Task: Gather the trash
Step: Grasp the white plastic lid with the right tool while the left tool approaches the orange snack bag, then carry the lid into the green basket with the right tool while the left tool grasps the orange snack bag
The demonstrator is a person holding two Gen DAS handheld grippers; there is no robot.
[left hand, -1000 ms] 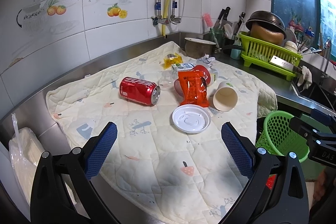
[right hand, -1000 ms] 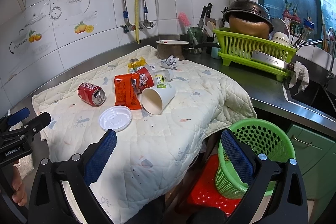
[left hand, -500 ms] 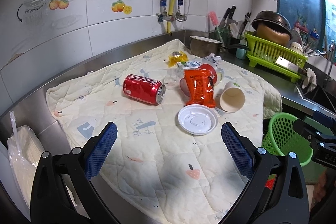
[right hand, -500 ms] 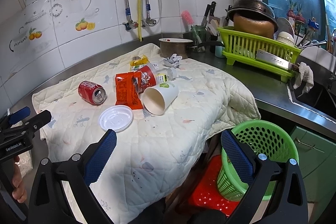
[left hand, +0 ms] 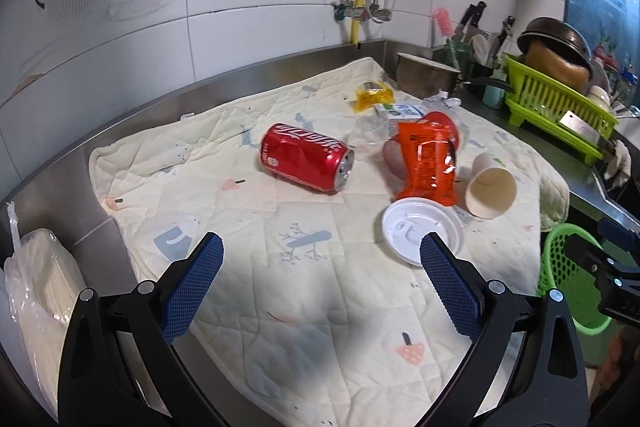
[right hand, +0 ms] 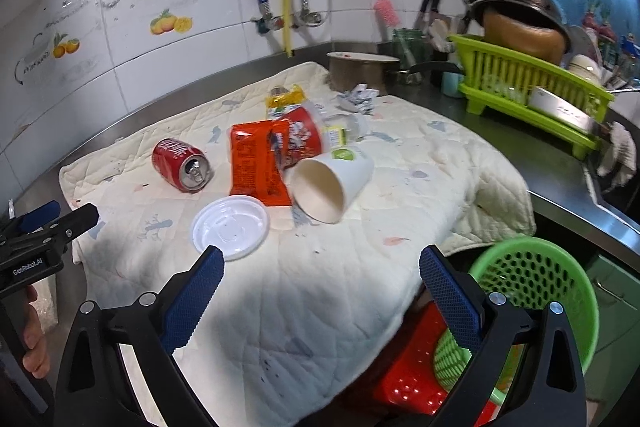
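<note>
Trash lies on a quilted cloth (left hand: 240, 227): a red soda can (left hand: 306, 157) on its side, an orange snack bag (left hand: 430, 163), a white plastic lid (left hand: 420, 233), a tipped paper cup (left hand: 490, 185), a red cup (right hand: 300, 137), a yellow wrapper (left hand: 370, 95) and crumpled paper (right hand: 358, 95). My left gripper (left hand: 320, 267) is open and empty, above the cloth, short of the can. My right gripper (right hand: 320, 275) is open and empty, near the lid (right hand: 230, 225) and paper cup (right hand: 330, 183). A green mesh bin (right hand: 536, 291) stands below the counter edge.
A metal pot (left hand: 426, 75), a utensil holder and a green dish rack (left hand: 560, 111) stand at the back right. A sink edge (right hand: 600, 195) is at the far right. A bagged stack (left hand: 40, 287) sits at the left. A red stool (right hand: 404, 379) is under the bin.
Both grippers have moved forward, closer to the trash on the cloth. Both stay open and empty. No trash has moved.
</note>
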